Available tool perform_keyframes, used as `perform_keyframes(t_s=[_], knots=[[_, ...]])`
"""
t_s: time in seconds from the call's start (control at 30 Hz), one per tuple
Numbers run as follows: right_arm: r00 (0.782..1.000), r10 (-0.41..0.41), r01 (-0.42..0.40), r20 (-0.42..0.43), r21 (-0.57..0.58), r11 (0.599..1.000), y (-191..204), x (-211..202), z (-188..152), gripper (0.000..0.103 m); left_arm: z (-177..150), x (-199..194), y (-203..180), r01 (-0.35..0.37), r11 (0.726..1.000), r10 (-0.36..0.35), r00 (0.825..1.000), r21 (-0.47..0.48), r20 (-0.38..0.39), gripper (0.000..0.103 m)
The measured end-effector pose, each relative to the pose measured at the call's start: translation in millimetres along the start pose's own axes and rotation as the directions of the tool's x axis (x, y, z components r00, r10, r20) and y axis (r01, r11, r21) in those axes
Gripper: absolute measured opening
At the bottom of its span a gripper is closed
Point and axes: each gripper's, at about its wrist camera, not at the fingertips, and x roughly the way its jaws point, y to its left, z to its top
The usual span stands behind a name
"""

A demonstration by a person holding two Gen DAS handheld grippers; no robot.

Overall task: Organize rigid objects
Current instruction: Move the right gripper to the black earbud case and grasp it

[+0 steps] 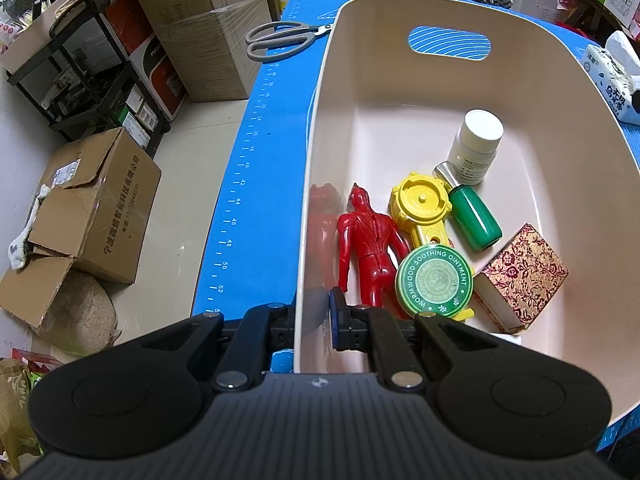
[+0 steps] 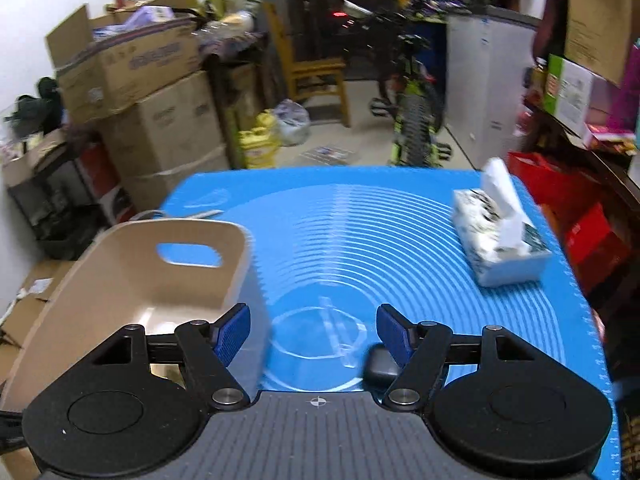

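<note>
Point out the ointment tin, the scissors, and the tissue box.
ointment tin (image 1: 435, 283), left wrist view, centre of green lid
scissors (image 1: 280, 40), left wrist view, grey handle loops
tissue box (image 2: 508, 258), right wrist view, near side wall

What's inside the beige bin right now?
The beige bin holds a red figure, a yellow toy, a round green ointment tin, a green-handled tool, a white bottle and a patterned box. The tin covers part of the yellow toy.
</note>
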Motion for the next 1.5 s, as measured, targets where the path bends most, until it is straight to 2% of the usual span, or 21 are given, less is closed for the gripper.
perform_keyframes(t_s=[0.17, 0.33, 0.5, 0.7, 0.9, 1.0, 1.23, 1.5], knots=[[0.997, -0.057, 0.059, -0.044, 0.037, 0.998, -31, 24, -9, 0.075, -1, 0, -1, -0.004, 1.000, 0.004, 1.000, -0.001, 0.002, 0.013], [0.995, -0.037, 0.046, -0.095, 0.100, 0.994, -53, 50, -19, 0.075, -1, -1, -2, -0.012, 1.000, 0.012, 1.000, 0.005, 0.001, 0.014], [0.990, -0.022, 0.041, -0.141, 0.137, 0.990, -58, 73, -30, 0.075, -1, -1, -2, -0.013, 1.000, 0.013, 1.000, 0.007, 0.002, 0.014], [0.983, -0.060, 0.075, -0.171, 0.080, 0.994, -48, 88, -42, 0.075, 0, -1, -3, -0.012, 1.000, 0.012, 1.000, 0.007, 0.002, 0.014], [0.981, -0.084, 0.101, -0.177, 0.086, 0.991, -48, 97, -48, 0.074, 0, -2, -3, -0.012, 1.000, 0.012, 1.000, 0.009, 0.003, 0.014], [0.983, -0.087, 0.105, -0.163, 0.104, 0.989, -50, 100, -49, 0.071, 0, -1, -3, -0.012, 1.000, 0.012, 1.000, 0.008, 0.003, 0.014], [0.978, -0.137, 0.148, -0.158, 0.056, 0.987, -43, 100, -49, 0.050, 0, -2, -3, -0.011, 1.000, 0.011, 1.000, 0.008, 0.003, 0.014], [0.976, -0.146, 0.156, -0.163, 0.050, 0.987, -43, 97, -49, 0.050, 0, -2, -3, -0.010, 1.000, 0.010, 1.000, 0.008, 0.002, 0.014]])
